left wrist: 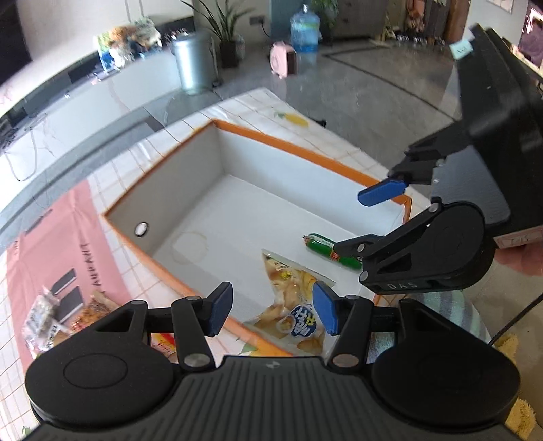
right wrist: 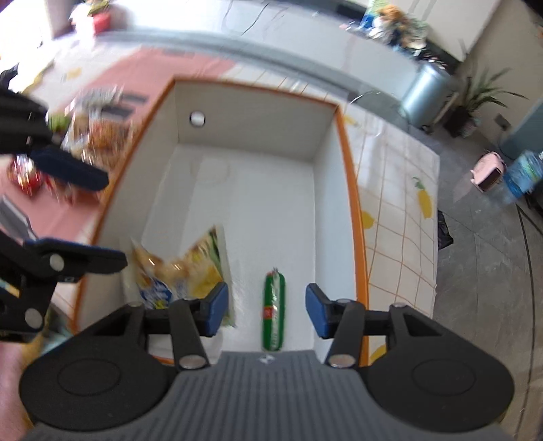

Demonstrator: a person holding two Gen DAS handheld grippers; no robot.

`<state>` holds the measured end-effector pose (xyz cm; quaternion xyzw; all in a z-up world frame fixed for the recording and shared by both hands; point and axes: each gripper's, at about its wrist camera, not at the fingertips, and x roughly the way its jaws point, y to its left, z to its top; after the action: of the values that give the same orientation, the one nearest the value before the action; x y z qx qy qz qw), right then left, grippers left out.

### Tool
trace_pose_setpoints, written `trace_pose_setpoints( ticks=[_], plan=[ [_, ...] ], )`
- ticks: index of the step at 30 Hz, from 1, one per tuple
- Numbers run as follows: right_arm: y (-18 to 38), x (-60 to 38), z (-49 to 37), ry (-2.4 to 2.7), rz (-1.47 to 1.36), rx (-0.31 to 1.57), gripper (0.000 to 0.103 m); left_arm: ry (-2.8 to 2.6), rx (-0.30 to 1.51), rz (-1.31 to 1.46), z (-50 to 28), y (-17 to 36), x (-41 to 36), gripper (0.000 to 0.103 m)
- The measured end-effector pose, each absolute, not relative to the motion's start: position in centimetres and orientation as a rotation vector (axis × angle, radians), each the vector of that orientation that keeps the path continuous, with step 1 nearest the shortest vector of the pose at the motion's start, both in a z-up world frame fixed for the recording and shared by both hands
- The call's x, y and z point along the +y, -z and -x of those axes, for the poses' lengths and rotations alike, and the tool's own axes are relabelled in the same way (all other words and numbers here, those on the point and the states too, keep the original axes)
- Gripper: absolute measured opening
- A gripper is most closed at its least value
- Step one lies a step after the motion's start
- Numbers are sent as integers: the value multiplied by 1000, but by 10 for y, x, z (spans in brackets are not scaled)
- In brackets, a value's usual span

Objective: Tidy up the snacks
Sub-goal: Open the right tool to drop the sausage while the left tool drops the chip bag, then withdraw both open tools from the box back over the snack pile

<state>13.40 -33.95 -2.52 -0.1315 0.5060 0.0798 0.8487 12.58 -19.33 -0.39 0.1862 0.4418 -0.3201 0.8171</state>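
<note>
An orange-rimmed white box (left wrist: 292, 144) (right wrist: 349, 163) holds a yellow chip bag (left wrist: 292, 302) (right wrist: 190, 268) and a green sausage stick (left wrist: 325, 247) (right wrist: 274, 312). My left gripper (left wrist: 273, 312) is open and empty above the box's near edge, over the chip bag. My right gripper (right wrist: 266, 310) is open and empty above the sausage; it also shows in the left wrist view (left wrist: 370, 220). The left gripper shows blurred in the right wrist view (right wrist: 78, 217).
Several loose snack packets (left wrist: 44, 315) (right wrist: 95, 135) lie on a pink mat (left wrist: 57, 244) left of the box. The table has a white tiled cloth (right wrist: 404, 220). A metal bin (left wrist: 193, 61), water bottle (left wrist: 304, 30) and plants stand on the floor beyond.
</note>
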Motion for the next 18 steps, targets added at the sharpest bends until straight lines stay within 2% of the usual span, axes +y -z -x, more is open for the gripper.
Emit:
trace_pose_setpoints(
  ticks=[6,9,18],
  plan=[
    [2,-316,-114,-165,140,1029,57,624,900,-355,-115,-15,-160,64],
    [-5,-293,-104,-184,85,1029,63,586,892,-335,-111,-20,-138,66],
    [-4,-216,-80,-217,10,954,65,447,897,-286,-95,-17,-59,67]
  ],
)
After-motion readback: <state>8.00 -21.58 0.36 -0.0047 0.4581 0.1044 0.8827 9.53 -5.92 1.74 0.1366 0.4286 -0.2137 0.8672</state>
